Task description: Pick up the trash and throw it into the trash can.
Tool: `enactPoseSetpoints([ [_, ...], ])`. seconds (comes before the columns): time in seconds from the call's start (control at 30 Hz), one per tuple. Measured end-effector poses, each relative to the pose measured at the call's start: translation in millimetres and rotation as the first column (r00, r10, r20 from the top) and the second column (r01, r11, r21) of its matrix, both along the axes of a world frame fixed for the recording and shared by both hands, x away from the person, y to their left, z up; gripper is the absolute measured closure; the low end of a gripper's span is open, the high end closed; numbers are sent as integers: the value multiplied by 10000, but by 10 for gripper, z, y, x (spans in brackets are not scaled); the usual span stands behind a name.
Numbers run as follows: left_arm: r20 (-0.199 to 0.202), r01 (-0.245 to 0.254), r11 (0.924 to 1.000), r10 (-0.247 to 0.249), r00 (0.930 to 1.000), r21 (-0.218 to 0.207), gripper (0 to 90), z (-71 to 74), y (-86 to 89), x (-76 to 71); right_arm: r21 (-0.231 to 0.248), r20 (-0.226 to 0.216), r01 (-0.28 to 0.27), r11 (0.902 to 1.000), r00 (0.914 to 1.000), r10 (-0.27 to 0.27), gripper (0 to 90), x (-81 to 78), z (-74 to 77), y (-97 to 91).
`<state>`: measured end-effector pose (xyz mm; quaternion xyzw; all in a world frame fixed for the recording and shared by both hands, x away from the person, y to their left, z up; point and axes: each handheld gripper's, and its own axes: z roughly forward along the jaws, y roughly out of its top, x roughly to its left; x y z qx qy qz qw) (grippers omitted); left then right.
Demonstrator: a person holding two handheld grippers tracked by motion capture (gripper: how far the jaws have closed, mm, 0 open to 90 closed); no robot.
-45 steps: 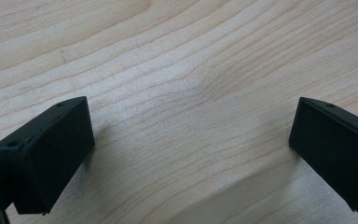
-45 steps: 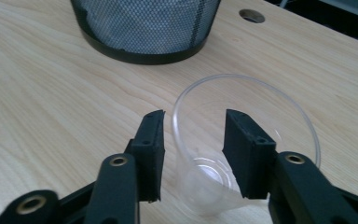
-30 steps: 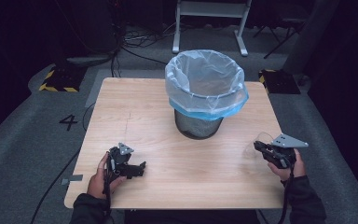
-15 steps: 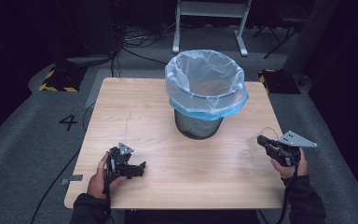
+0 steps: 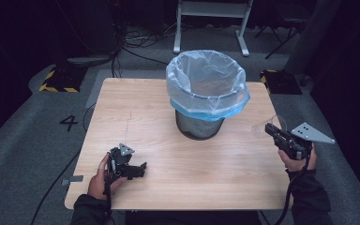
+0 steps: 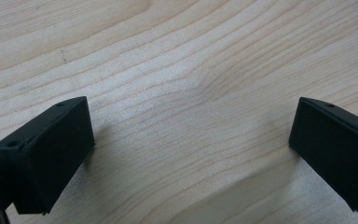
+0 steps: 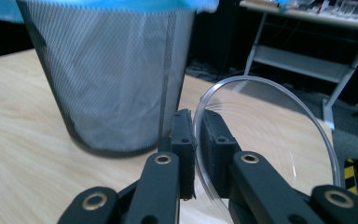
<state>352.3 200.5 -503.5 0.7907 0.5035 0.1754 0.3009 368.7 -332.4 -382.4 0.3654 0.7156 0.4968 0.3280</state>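
Two grippers show in the high view: the right gripper, at four o'clock from the bin, holds a clear disc above the table edge; the left gripper rests low at seven o'clock. Left gripper view: jaws wide, nothing between. Right gripper view: jaws pinch the disc's rim; carrying looks underway; next, probably lift over the bin's bag.
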Motion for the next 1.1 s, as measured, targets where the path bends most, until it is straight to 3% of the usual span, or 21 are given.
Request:
enactPoseSetpoints([
  [0.1, 1, 0, 10000, 0, 10000, 1, 0, 0, 0, 0, 211, 234, -29, 9998, 9997, 24, 848, 7, 77, 30],
  [0.47, -1, -1, 10000, 1, 10000, 1, 0, 0, 0, 0, 285, 1178, -95, 9995, 9930, 61, 849, 49, 424, 134],
  [0.7, 2, -10, 10000, 10, 10000, 1, 0, 0, 0, 0, 492, 1772, -98, 9987, 9842, 9, 849, 101, 665, 187],
  [1.1, 1, -10, 10000, 10, 10000, 3, 0, 0, 0, 0, 465, 2546, -37, 9989, 9670, -82, 854, 132, 861, 319],
])
